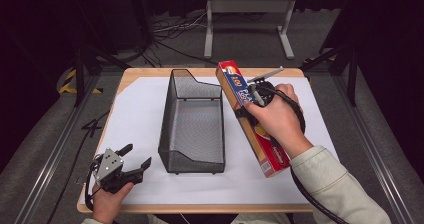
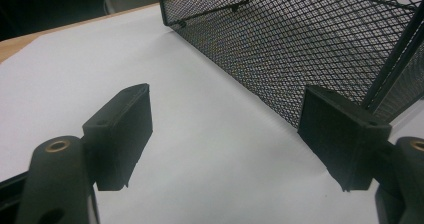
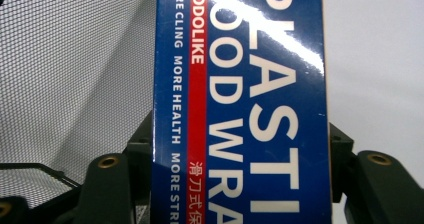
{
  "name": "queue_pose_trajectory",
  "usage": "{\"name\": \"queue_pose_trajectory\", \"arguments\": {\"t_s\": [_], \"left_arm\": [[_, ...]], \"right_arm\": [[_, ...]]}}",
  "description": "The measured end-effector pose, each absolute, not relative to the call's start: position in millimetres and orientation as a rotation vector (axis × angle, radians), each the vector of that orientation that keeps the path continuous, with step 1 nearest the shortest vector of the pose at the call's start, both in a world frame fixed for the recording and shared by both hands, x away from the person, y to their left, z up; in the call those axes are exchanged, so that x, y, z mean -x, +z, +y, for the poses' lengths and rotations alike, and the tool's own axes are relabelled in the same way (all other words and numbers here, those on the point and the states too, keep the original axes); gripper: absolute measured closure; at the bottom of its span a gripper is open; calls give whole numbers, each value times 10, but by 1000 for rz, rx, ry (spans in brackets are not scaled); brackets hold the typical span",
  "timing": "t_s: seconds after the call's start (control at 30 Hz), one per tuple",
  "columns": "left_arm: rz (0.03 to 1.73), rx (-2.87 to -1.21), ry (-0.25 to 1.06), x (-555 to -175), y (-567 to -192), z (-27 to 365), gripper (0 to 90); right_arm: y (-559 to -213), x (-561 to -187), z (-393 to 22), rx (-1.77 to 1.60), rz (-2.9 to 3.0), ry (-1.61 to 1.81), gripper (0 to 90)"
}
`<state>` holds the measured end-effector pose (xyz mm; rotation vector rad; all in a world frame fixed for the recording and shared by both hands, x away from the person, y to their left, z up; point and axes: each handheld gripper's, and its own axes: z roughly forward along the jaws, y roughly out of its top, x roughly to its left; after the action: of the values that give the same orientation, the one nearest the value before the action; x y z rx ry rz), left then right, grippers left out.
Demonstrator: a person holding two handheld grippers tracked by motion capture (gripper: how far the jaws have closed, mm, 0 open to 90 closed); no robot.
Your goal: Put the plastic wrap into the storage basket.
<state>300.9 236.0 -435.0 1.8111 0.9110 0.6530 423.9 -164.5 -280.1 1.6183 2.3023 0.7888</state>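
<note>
right gripper [image 1: 250, 103]: clamped mid-length on plastic food wrap box [image 1: 252, 118], aloft over table's right half beside mesh basket [image 1: 192, 121] | box: light, stiff, glossy-slippery; grip long sides | left gripper [image 1: 136, 159]: wide, empty, near-left corner

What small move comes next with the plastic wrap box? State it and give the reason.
Probably carry the plastic wrap box leftward over the mesh basket. The right gripper is clamped across its middle, and the box sits tilted just right of the basket, whose open top is free. The left gripper rests open beside the near corner.
</note>
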Motion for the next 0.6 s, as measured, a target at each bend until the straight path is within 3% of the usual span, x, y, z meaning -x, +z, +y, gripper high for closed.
{"name": "queue_pose_trajectory", "arguments": {"t_s": [0.6], "left_arm": [[908,-1803,650,-3015,-4348,2360,224]], "right_arm": [[-2799,-4336,-1125,-1585,2365,812,393]]}}
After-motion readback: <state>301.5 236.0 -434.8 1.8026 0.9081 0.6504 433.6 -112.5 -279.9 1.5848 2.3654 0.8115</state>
